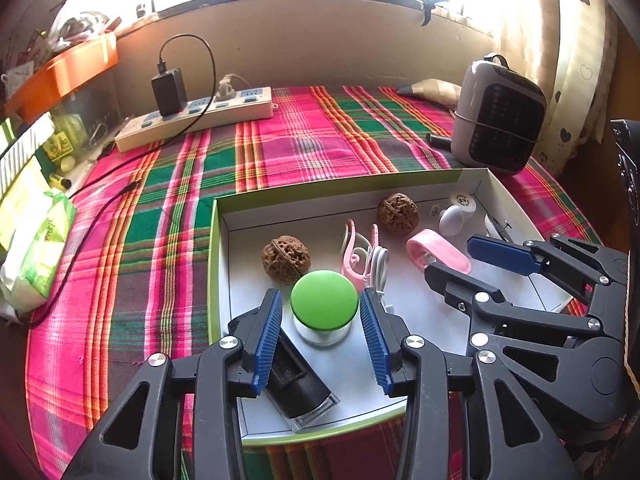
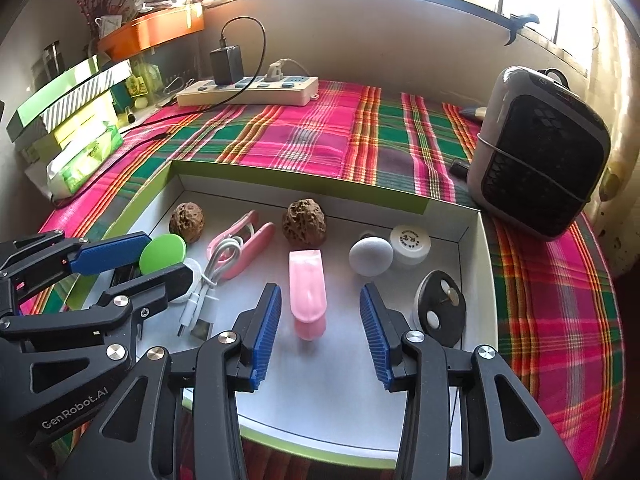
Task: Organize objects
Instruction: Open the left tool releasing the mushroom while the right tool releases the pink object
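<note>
A shallow white box with a green rim (image 1: 218,264) (image 2: 280,176) lies on the plaid cloth. A green-lidded little jar (image 1: 323,306) (image 2: 163,253) stands in it between the fingers of my left gripper (image 1: 322,308) (image 2: 152,266), which is open, with narrow gaps at both pads. My right gripper (image 2: 320,300) (image 1: 464,264) is open too, straddling a pink clip-like piece (image 2: 307,292) (image 1: 438,251) without touching it. Also in the box lie two walnuts (image 1: 286,259) (image 1: 398,214), a pink peg with a white cable (image 2: 236,248), a black block (image 1: 298,384), a white pot (image 2: 410,245) and a black disc (image 2: 440,308).
A power strip with a black charger (image 1: 192,116) lies at the back left, its cable trailing over the cloth. A grey heater (image 1: 500,120) (image 2: 540,152) stands close behind the box's right corner. A tissue pack (image 1: 36,256) and stacked boxes (image 2: 72,100) sit at the left.
</note>
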{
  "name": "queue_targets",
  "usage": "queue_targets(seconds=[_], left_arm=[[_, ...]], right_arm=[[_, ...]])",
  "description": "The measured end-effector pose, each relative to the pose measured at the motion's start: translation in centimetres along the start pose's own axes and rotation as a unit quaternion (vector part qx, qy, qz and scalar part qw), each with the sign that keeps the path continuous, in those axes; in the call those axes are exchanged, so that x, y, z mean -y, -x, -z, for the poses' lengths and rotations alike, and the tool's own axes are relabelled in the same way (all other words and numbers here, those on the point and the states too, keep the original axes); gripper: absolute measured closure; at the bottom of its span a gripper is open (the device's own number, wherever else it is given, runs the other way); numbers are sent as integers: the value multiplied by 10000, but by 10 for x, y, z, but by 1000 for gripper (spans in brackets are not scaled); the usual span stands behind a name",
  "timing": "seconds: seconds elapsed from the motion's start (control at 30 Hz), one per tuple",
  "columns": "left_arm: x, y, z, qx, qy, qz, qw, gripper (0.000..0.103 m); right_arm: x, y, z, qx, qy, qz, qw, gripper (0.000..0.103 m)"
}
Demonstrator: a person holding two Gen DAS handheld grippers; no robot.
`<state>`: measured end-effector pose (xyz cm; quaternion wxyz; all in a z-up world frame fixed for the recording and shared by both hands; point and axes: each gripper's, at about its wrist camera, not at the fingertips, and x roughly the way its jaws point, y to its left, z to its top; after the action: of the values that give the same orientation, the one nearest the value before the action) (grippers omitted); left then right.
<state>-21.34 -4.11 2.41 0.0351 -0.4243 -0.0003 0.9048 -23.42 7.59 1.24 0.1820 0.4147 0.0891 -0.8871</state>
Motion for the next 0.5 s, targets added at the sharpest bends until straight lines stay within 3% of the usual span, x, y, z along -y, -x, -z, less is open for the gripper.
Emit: queue_targets(seconds=[0.5], left_arm=[[-1, 19, 11, 87, 153, -107, 9998, 63]], right_arm=[[-4, 24, 10, 157, -144, -18, 9998, 60]])
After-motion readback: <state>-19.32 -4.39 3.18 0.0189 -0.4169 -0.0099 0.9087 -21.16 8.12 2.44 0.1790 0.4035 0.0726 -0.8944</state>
